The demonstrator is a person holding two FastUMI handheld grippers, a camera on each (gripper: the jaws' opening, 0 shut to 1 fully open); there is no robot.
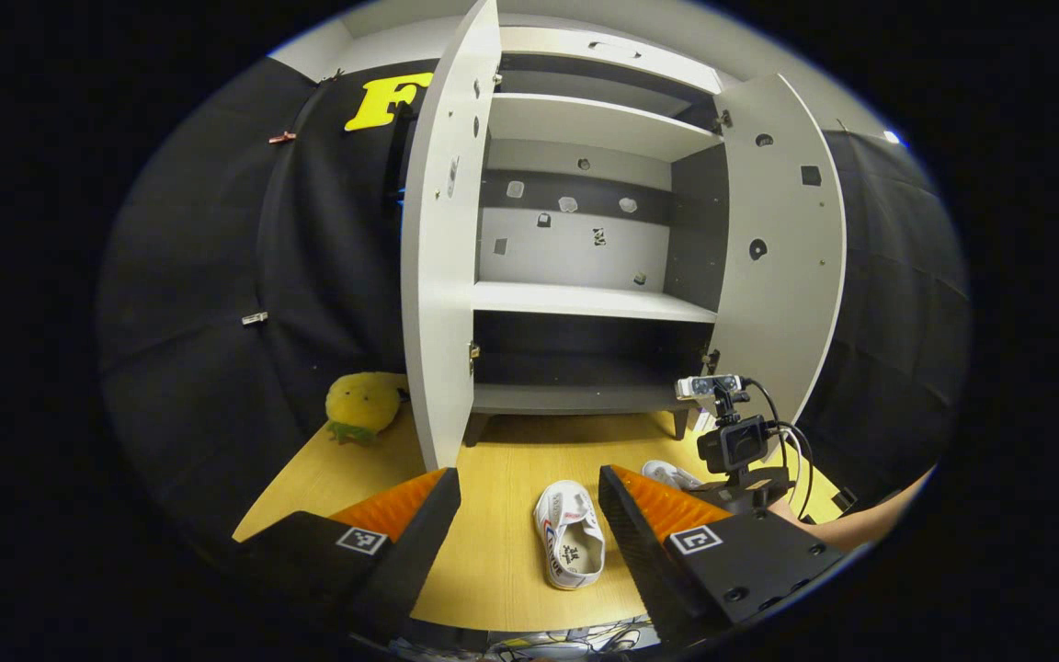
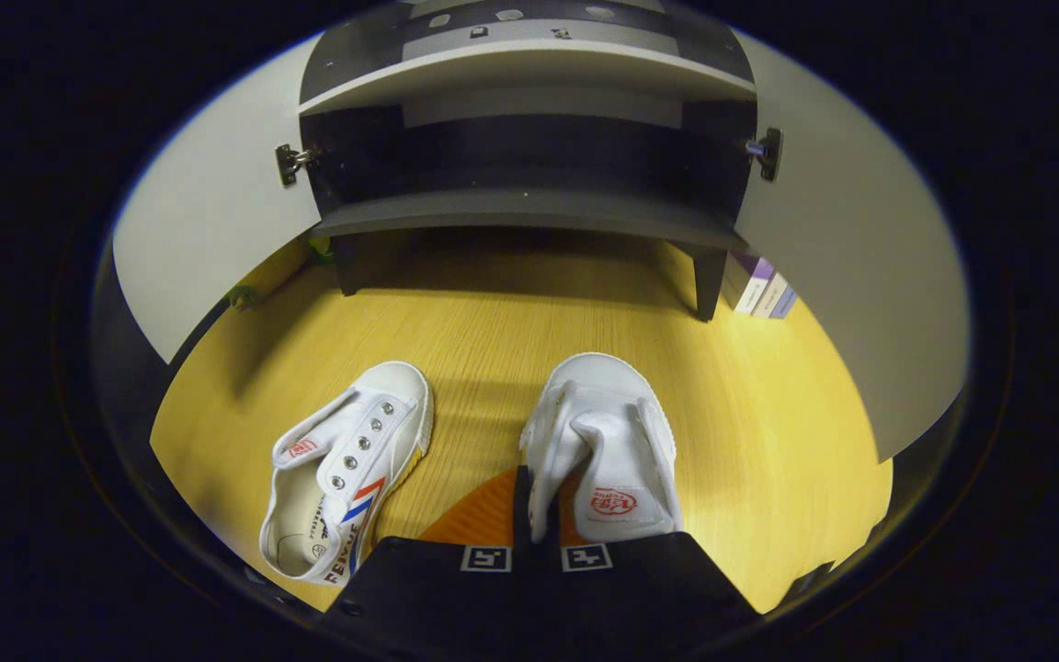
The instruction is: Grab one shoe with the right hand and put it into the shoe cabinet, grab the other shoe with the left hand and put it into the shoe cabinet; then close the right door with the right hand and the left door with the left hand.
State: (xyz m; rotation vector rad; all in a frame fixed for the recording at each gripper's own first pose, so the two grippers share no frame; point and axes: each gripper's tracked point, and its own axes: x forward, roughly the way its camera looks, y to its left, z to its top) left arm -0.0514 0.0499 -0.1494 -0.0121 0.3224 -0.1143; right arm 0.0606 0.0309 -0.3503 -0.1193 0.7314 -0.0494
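Two white canvas shoes lie on the wood-grain floor before the open shoe cabinet (image 1: 585,303). The right gripper (image 2: 537,515) pinches the right shoe's (image 2: 608,441) side wall between narrowed fingers. The left shoe (image 2: 346,469), with red-and-blue stripes and unreadable lettering, lies beside it. The left gripper (image 1: 529,515) hangs spread wide.

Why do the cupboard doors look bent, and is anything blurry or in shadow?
Left gripper view: fisheye bows the cabinet doors; shelves sharp, the lowest compartment dark. Right gripper view: the doors curve too, shadow lies under the cabinet, both shoes are crisp, and its own fingers look soft.
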